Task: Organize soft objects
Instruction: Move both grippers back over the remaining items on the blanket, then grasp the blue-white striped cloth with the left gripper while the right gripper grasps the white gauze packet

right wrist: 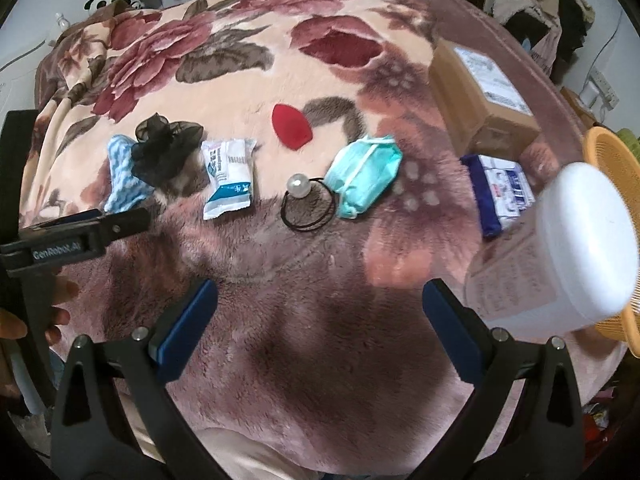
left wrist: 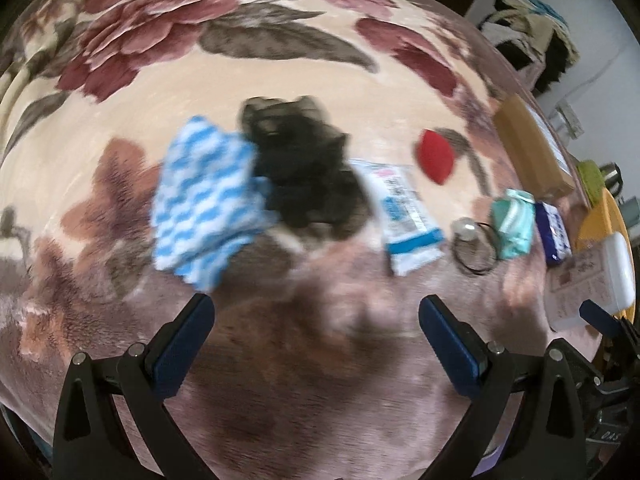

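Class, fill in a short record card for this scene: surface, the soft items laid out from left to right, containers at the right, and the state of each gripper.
Surface: floral blanket
Items, left to right: blue-and-white cloth, black scrunchie, white packet, red sponge, hair tie with a pearl, green mask pack, blue tissue pack
Containers at right: cardboard box, white jar, orange basket
Left gripper: open, holds nothing
Right gripper: open, holds nothing
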`<state>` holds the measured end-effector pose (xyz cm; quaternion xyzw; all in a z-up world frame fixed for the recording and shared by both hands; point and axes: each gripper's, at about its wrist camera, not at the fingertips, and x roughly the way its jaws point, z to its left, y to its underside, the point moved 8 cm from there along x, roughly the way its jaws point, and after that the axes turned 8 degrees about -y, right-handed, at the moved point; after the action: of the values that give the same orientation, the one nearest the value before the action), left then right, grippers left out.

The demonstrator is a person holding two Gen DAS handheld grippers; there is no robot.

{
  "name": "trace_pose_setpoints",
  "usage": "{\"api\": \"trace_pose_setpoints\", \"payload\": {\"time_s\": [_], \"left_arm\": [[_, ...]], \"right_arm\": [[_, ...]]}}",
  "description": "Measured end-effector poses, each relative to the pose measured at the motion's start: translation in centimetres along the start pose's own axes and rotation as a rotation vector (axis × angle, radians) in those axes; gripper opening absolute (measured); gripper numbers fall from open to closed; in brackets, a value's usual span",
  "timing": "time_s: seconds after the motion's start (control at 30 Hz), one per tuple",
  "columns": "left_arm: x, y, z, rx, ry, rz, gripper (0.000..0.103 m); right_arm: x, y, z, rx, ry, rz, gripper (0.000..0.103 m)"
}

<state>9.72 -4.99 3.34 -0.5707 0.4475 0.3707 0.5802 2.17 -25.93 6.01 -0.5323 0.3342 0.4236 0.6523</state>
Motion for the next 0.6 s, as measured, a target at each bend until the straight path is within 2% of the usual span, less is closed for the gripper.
{"api": "trace_pose_setpoints", "payload": {"time_s": [0.27,0.6], "left_arm": [[1.1,-1.0,4.8,-0.058,-0.04,-0.002,0.102],[2.5,-2.4,8.0,-0.1,-0.036,-0.008,0.102]], "right_arm": [[3.1,-2.1,2.9,-0.062,-0.028,0.014,0.103],[7.8,-5.6,5.4,-0.076,-0.056,0.022,0.103]]}}
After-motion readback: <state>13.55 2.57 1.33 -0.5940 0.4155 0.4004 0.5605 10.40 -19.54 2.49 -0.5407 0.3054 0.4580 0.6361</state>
